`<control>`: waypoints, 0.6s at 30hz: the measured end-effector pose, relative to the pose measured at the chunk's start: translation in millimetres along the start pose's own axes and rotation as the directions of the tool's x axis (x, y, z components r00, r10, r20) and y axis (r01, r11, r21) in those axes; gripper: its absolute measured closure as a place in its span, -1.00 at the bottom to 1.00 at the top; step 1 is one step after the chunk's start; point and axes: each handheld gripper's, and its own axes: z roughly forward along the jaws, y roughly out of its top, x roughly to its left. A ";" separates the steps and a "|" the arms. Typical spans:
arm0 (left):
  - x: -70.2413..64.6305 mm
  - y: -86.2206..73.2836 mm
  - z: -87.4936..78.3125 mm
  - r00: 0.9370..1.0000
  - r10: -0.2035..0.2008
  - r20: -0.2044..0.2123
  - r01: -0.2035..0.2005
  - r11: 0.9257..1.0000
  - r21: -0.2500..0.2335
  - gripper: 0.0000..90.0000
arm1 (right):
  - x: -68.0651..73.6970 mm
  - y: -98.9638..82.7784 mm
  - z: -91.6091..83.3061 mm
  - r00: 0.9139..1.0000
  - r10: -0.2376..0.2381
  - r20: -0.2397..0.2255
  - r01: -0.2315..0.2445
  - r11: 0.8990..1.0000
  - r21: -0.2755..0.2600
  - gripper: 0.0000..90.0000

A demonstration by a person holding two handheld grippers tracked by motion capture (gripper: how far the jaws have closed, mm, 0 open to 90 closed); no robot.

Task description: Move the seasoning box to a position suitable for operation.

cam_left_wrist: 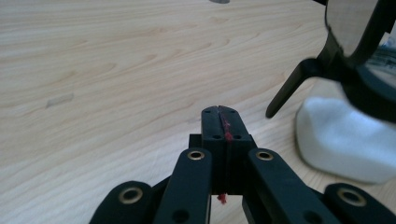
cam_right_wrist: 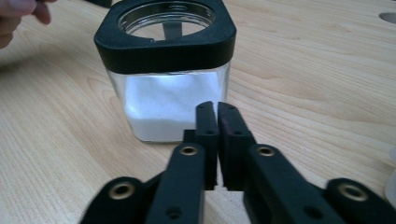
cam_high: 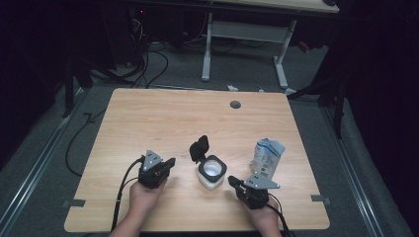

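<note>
A square clear jar (cam_high: 212, 173) with a black rim holds white powder and stands on the wooden table (cam_high: 163, 118) near its front middle. Its black flip lid (cam_high: 200, 148) is open and tilted back to the left. My left gripper (cam_high: 171, 162) rests just left of the jar and is shut on nothing, as its own view shows (cam_left_wrist: 219, 112), with the jar (cam_left_wrist: 341, 140) to its right. My right gripper (cam_high: 231, 181) lies just right of the jar, pointing at it. Its jaws (cam_right_wrist: 216, 106) are shut and empty, a little short of the jar (cam_right_wrist: 168, 70).
A white and blue pouch (cam_high: 267, 155) lies right of the jar, behind my right gripper. A grey grommet hole (cam_high: 235, 104) sits near the table's far edge. A hand (cam_right_wrist: 18, 14) shows beyond the jar. Desk legs and cables occupy the floor behind the table.
</note>
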 end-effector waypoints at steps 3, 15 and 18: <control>-5.6 9.8 4.8 1.000 -0.001 0.013 0.001 1.000 -0.016 1.00 | 0.9 0.1 1.4 1.000 -0.005 -0.002 0.005 1.000 0.002 1.00; -26.7 32.7 12.3 0.999 0.014 0.049 -0.011 0.998 -0.056 1.00 | 5.9 1.2 2.3 1.000 -0.018 -0.012 0.018 1.000 -0.001 1.00; -27.7 35.1 11.5 0.998 0.015 0.053 -0.012 0.998 -0.060 1.00 | 7.3 1.5 3.7 1.000 -0.022 -0.014 0.022 1.000 -0.002 1.00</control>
